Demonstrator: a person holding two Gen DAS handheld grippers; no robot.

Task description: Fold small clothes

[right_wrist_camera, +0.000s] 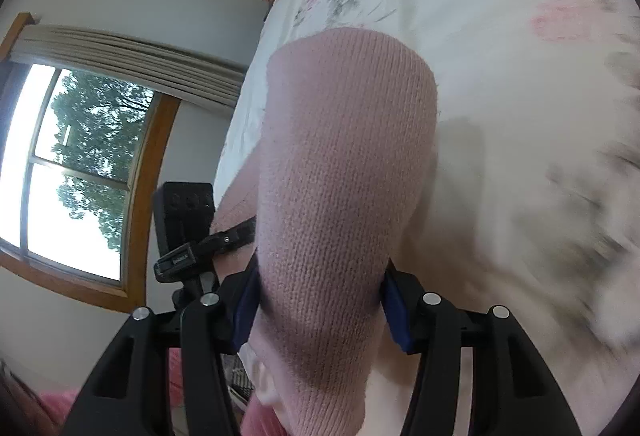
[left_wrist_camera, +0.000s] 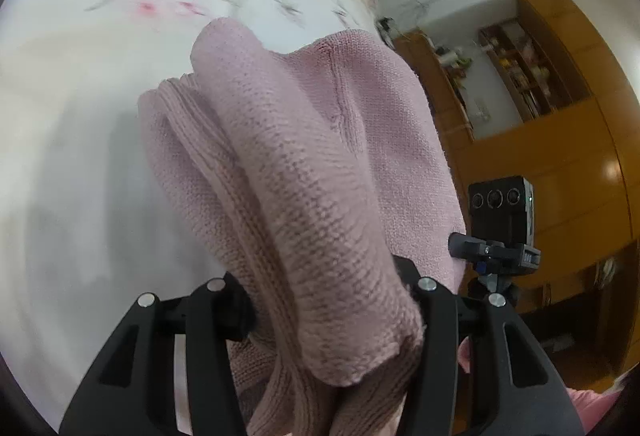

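bedroom backdrop: floral bedspread (left_wrist_camera: 100,83) spread beneath both tools, wooden cabinets (left_wrist_camera: 560,139) off to the right of the left one, a window (right_wrist_camera: 76,171) off to the left of the right one. blur across the sheet suggests motion.

left gripper (left_wrist_camera: 336,320) clamped on a bunched edge of the pink knit garment (left_wrist_camera: 304,163), ribbed hem running up just left of the jaw line, cloth draping forward and away from the fingers. right gripper (right_wrist_camera: 320,300) likewise closed on the same knit (right_wrist_camera: 344,163), blue pads (right_wrist_camera: 246,312) pressing either side, a smooth fold hanging ahead of the tool. garment lifted off the bed, hung between the two tools, apparently mid-fold.

to do this step well, probably: keep both pinches firm so the slack knit does not slide out; hold both tools level with each other so the folded edge lands straight; lower forward onto the sheet rather than dropping; line up the carried edge with the far edge before letting go. stretchy wool sags easily, so avoid pulling the tools apart hard. a tripod camera (left_wrist_camera: 502,211) sits close on the right of the left tool; steer clear of it.
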